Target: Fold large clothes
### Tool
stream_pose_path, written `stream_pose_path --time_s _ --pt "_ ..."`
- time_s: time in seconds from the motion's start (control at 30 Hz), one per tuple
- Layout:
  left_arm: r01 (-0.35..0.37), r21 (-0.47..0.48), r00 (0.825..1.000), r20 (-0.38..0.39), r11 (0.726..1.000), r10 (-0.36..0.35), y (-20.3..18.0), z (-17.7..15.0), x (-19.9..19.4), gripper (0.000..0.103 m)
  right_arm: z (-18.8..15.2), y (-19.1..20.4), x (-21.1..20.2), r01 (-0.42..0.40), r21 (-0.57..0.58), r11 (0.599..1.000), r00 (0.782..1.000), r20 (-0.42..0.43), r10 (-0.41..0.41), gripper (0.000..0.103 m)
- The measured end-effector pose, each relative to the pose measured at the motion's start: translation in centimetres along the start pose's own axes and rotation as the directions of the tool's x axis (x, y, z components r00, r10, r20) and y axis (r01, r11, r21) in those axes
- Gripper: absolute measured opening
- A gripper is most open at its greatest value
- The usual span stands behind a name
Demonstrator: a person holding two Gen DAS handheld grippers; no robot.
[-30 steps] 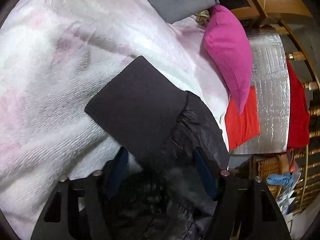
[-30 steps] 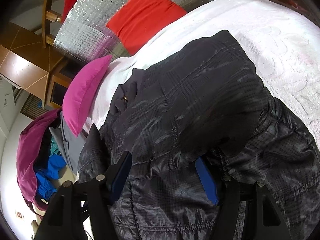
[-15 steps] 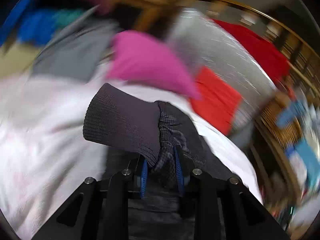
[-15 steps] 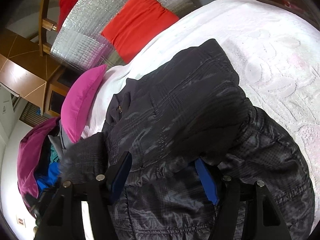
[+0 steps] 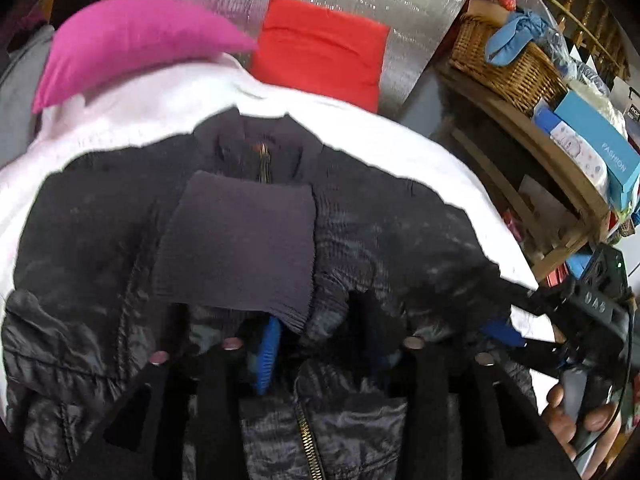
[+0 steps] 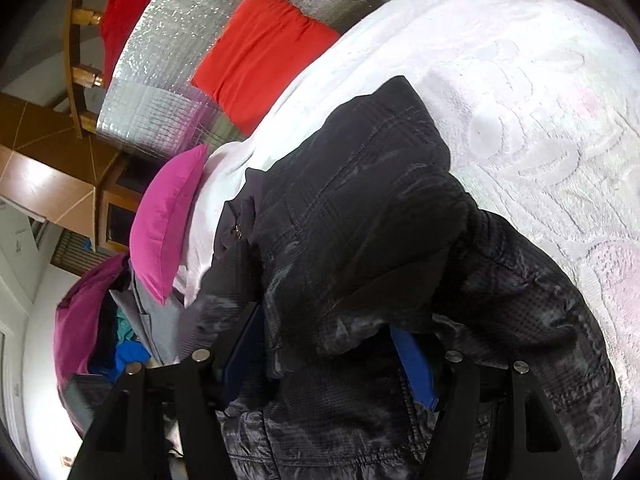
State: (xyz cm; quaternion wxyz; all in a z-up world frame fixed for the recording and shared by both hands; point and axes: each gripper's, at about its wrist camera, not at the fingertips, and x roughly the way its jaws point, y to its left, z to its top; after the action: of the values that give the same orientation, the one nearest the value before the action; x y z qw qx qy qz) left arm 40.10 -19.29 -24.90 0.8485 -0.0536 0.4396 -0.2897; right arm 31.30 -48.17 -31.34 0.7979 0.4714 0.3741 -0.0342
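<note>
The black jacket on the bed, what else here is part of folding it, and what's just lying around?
Part of the job:
black jacket
its ribbed cuff, folded across the chest
left gripper, jaws opening
right gripper, fabric between its jaws
white blanket underneath

Lying about:
pink pillow
red cushion
wicker basket
blue box

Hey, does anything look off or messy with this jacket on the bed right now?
Nothing damaged. The black jacket is only half folded: one knit cuff lies across its chest below the collar, and its far side is bunched up on the white blanket.
</note>
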Motion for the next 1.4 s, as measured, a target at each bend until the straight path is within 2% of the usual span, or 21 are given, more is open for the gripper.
stream_pose_path --time_s 0.07,0.17,0.27,0.33,0.4,0.5,0.57,0.67,0.73,0.8,0.83,0.87,0.9,0.97,1.0,1.03,1.17,1.23,1.27,1.3,1.4 --pt "0.003 0.007 1.000 -0.017 1.000 -0.003 0.3 -0.1 -0.4 0.070 0.1 -0.2 -0.1 -0.011 0.013 1.000 1.000 -0.004 0.011 0.069" --pt "0.037 0.034 0.999 -0.023 0.999 -0.036 0.4 -0.6 -2.7 0.071 0.2 0.0 -0.3 -0.021 0.009 1.000 1.000 -0.002 0.021 0.069" --pt "0.049 0.029 0.999 -0.003 0.998 -0.049 2.7 -1.4 -6.9 0.075 -0.1 1.3 -0.6 -0.007 -0.053 0.999 1.000 0.010 0.007 0.069" --pt "0.009 -0.008 1.000 0.026 1.000 -0.009 4.8 -1.8 -8.7 0.076 -0.5 2.9 -0.7 0.008 -0.125 0.992 1.000 0.023 -0.005 0.069" --pt "-0.038 -0.105 0.997 0.064 0.994 0.044 8.2 -1.5 -10.6 0.077 -1.3 5.0 -0.7 0.028 -0.227 0.974 0.999 0.038 -0.020 0.070" --pt "-0.122 -0.284 0.986 0.072 0.951 0.148 13.7 -1.8 -12.1 0.077 -3.2 8.6 -0.7 0.105 -0.401 0.910 0.993 0.094 -0.073 0.074" --pt "-0.168 -0.358 0.979 0.052 0.918 0.199 16.1 -2.2 -12.1 0.077 -4.5 10.4 -0.4 0.145 -0.493 0.858 0.988 0.121 -0.098 0.080" --pt "-0.248 -0.359 0.965 -0.014 0.900 0.260 17.3 -2.5 -10.9 0.077 -6.2 12.1 0.1 0.267 -0.589 0.763 0.963 0.200 -0.182 0.080" --pt "-0.321 -0.333 0.947 -0.082 0.887 0.312 17.4 -2.7 -9.3 0.077 -6.5 12.4 0.6 0.329 -0.610 0.721 0.944 0.222 -0.243 0.080" --pt "-0.334 -0.338 0.943 -0.122 0.880 0.311 17.8 -3.0 -8.3 0.077 -6.2 11.9 1.0 0.416 -0.600 0.683 0.908 0.231 -0.350 0.080" --pt "-0.328 -0.342 0.944 -0.140 0.881 0.297 17.8 -3.1 -7.7 0.077 -5.9 11.5 0.9 0.425 -0.588 0.688 0.902 0.216 -0.373 0.080" --pt "-0.325 -0.340 0.945 -0.155 0.882 0.288 17.9 -3.1 -7.3 0.077 -5.4 10.7 0.7 0.408 -0.565 0.718 0.909 0.173 -0.380 0.080" --pt "-0.336 -0.334 0.941 -0.166 0.881 0.295 17.8 -3.0 -6.9 0.077 -4.7 9.7 0.2 0.350 -0.527 0.775 0.931 0.103 -0.351 0.080" --pt "-0.349 -0.331 0.935 -0.183 0.877 0.303 17.7 -3.0 -6.2 0.077 -3.4 7.9 -1.2 0.207 -0.425 0.881 0.973 -0.008 -0.232 0.080" --pt "-0.344 -0.335 0.937 -0.186 0.877 0.296 17.6 -2.9 -6.0 0.077 -3.1 7.5 -2.4 0.120 -0.380 0.917 0.989 -0.031 -0.142 0.080" --pt "-0.337 -0.339 0.939 -0.188 0.878 0.288 17.7 -2.9 -6.0 0.077 -3.1 7.7 -3.1 0.093 -0.385 0.918 0.994 -0.023 -0.110 0.080" --pt "-0.343 -0.319 0.937 -0.188 0.884 0.296 17.0 -2.7 -4.9 0.077 -6.0 11.9 -3.1 0.079 -0.574 0.815 0.997 0.052 -0.060 0.082" --pt "-0.343 -0.316 0.937 -0.186 0.885 0.297 17.0 -2.7 -4.8 0.077 -8.2 14.1 -0.4 0.115 -0.668 0.735 0.993 0.052 -0.109 0.084" --pt "-0.340 -0.316 0.937 -0.187 0.886 0.293 17.1 -2.7 -4.8 0.077 -9.1 14.8 1.1 0.154 -0.711 0.686 0.986 0.065 -0.153 0.084" --pt "-0.338 -0.316 0.938 -0.190 0.887 0.290 17.3 -2.8 -4.9 0.077 -10.4 15.5 3.0 0.209 -0.764 0.610 0.972 0.096 -0.212 0.084" --pt "-0.329 -0.326 0.941 -0.196 0.886 0.277 17.9 -2.8 -5.0 0.077 -12.4 16.1 6.4 0.317 -0.830 0.459 0.932 0.184 -0.311 0.084"
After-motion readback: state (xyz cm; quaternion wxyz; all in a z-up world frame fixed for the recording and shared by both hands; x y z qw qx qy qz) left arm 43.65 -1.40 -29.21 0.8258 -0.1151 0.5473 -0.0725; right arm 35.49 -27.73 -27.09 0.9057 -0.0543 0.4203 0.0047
